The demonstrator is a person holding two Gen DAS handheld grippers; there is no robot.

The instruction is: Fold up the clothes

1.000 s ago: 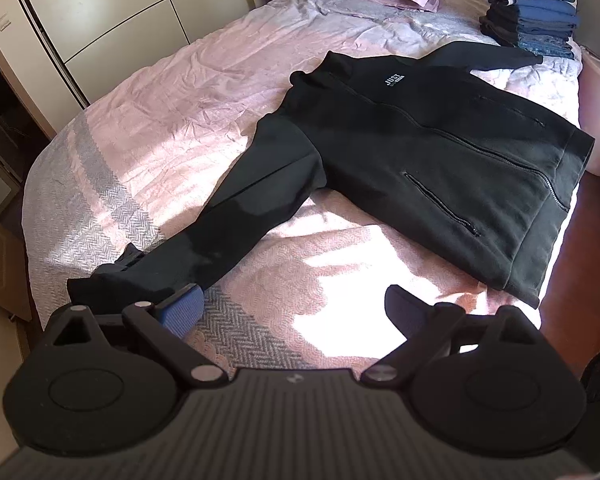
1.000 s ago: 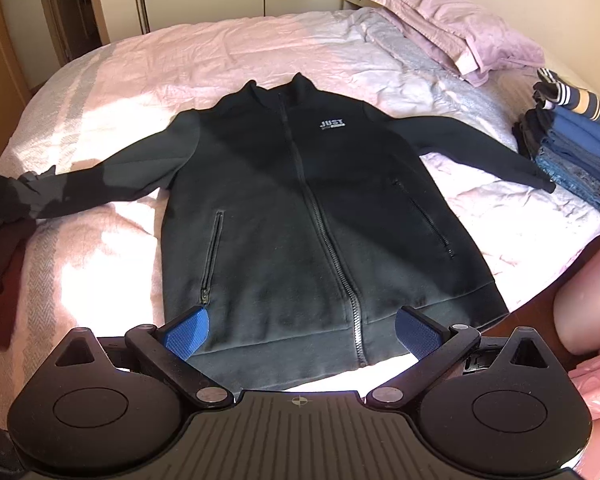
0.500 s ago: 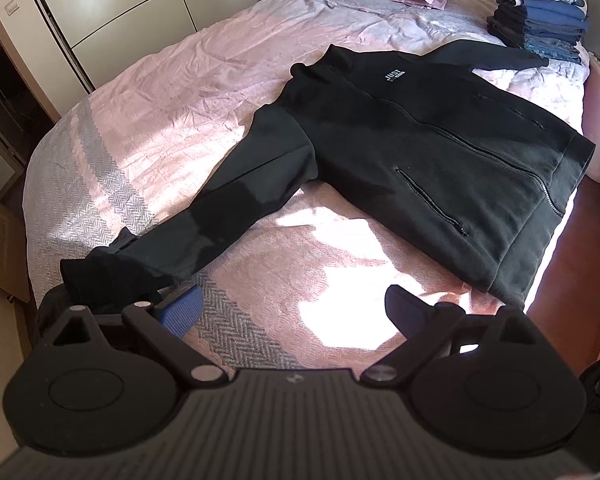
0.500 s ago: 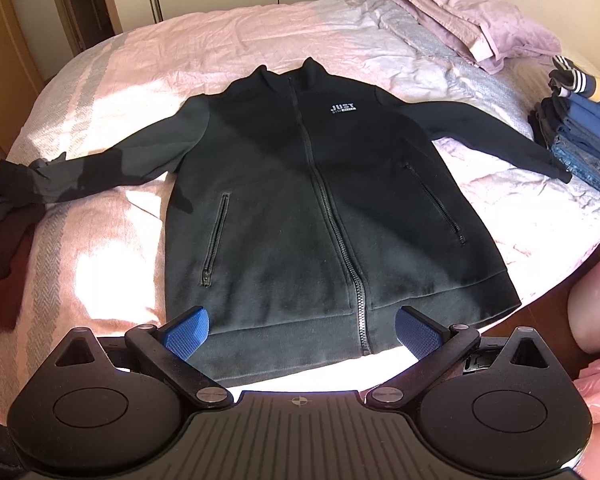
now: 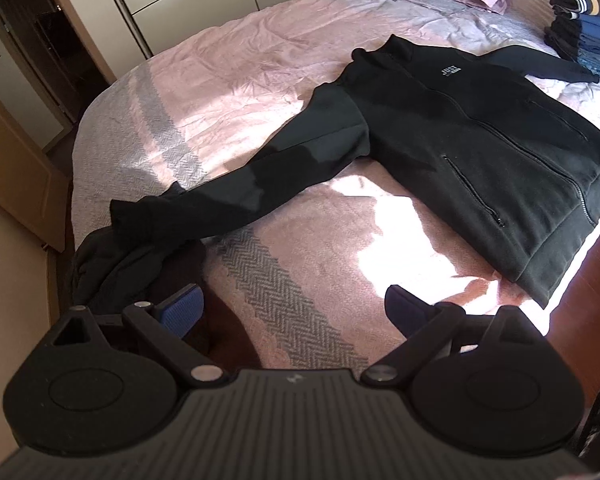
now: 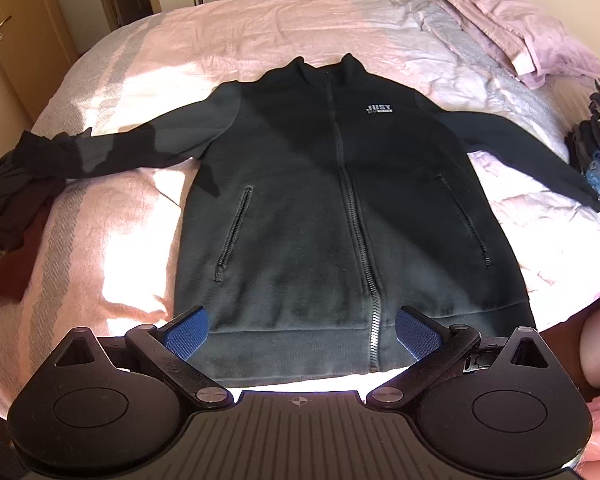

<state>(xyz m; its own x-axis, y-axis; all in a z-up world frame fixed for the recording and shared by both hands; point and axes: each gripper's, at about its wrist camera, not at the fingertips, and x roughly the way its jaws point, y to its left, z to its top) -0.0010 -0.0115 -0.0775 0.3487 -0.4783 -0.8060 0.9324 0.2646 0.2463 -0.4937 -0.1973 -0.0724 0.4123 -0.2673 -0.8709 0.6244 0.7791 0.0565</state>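
Black zip jacket [image 6: 340, 200]: flat, front up, sleeves spread, on pink bed [image 6: 140, 60]. Left gripper [image 5: 294, 312], right gripper [image 6: 302, 330]: jaws apart, empty.

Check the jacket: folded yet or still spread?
Spread. The jacket lies flat, front up and zipped, on the bed, both sleeves out to the sides. Both grippers, left and right, are open, holding nothing.

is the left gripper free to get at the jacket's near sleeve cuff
Probably yes: the left gripper is open and the sleeve cuff lies exposed ahead, resting partly on a dark clothes heap, nothing covering it.
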